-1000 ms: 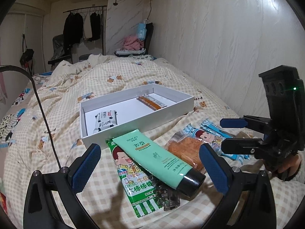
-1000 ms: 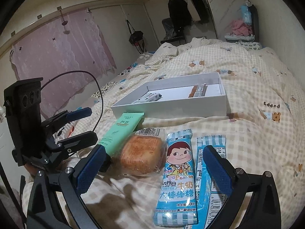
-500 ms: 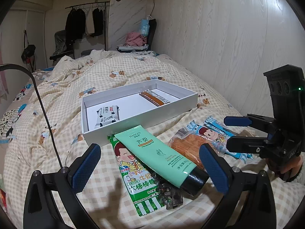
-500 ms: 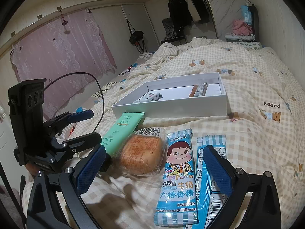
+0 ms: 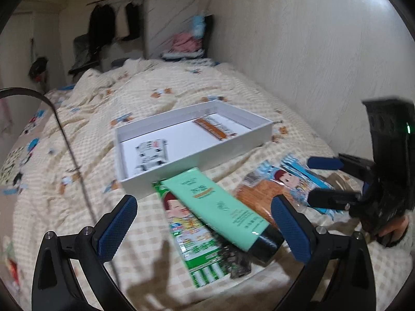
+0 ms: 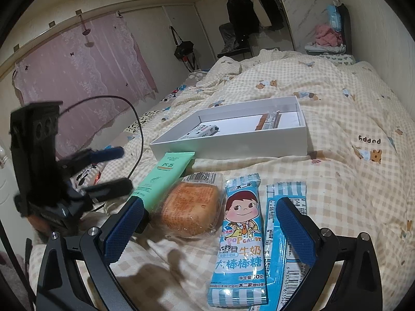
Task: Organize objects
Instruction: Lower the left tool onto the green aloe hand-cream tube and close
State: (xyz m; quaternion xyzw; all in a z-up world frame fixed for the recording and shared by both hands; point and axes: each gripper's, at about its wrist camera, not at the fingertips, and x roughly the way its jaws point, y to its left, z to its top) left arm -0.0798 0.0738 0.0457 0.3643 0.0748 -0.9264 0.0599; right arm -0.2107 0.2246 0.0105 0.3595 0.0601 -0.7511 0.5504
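Observation:
A white open box [image 5: 197,155] [image 6: 233,142] lies on the bed with a small printed packet [image 5: 150,155] and a brown bar [image 5: 215,129] inside. In front of it lie a mint-green tube [image 5: 220,207] [image 6: 163,176] on a green candy packet [image 5: 192,238], a wrapped bread [image 5: 259,197] [image 6: 189,210] and two blue candy packets [image 6: 241,235] [image 6: 282,243]. My left gripper [image 5: 205,230] is open and empty above the tube. My right gripper [image 6: 210,230] is open and empty above the bread and blue packets.
The checked bedspread [image 6: 350,134] is soft and wrinkled. A wall [image 5: 311,51] runs along the bed's right side. A black cable [image 5: 70,150] trails from the left gripper. A clothes rack [image 6: 249,20] and a chair with laundry [image 6: 329,39] stand beyond the bed.
My left gripper has shifted with some blur, moving slightly nearer over the tube and green packet. The right gripper has barely moved. Both stay open.

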